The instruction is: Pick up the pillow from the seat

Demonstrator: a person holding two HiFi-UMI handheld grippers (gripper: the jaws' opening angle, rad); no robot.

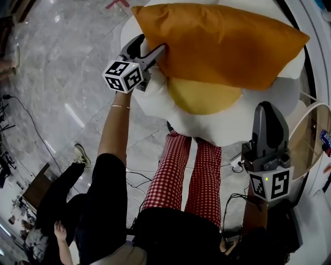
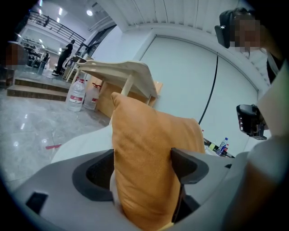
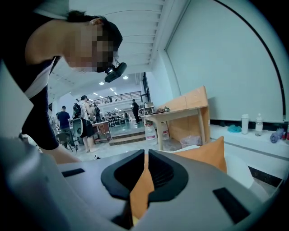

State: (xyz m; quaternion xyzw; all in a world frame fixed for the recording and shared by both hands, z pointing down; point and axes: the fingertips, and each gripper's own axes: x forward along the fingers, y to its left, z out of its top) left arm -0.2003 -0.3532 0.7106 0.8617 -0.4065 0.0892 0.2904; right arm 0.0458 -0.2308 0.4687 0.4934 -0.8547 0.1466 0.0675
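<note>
With the orange pillow (image 1: 222,46) lying on the white seat (image 1: 238,121), its corner between the spread left tongs (image 1: 150,45) and the right tongs (image 1: 271,111) pressed together, apparently empty, slide the left deeper over the corner, close firmly, then lift steadily.

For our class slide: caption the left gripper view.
The left gripper, jaws open, straddles a corner of the orange pillow.

You stood in a big open hall used as a workspace, with a polished stone floor (image 1: 57,77), cables (image 1: 32,124) trailing over it, 2 large water jugs (image 2: 76,95) beside a pale wooden table (image 2: 119,70), steps (image 2: 31,89) rising toward a railed upper level (image 2: 49,22), and people (image 3: 63,119) standing about under ceiling lights (image 2: 89,12).
</note>
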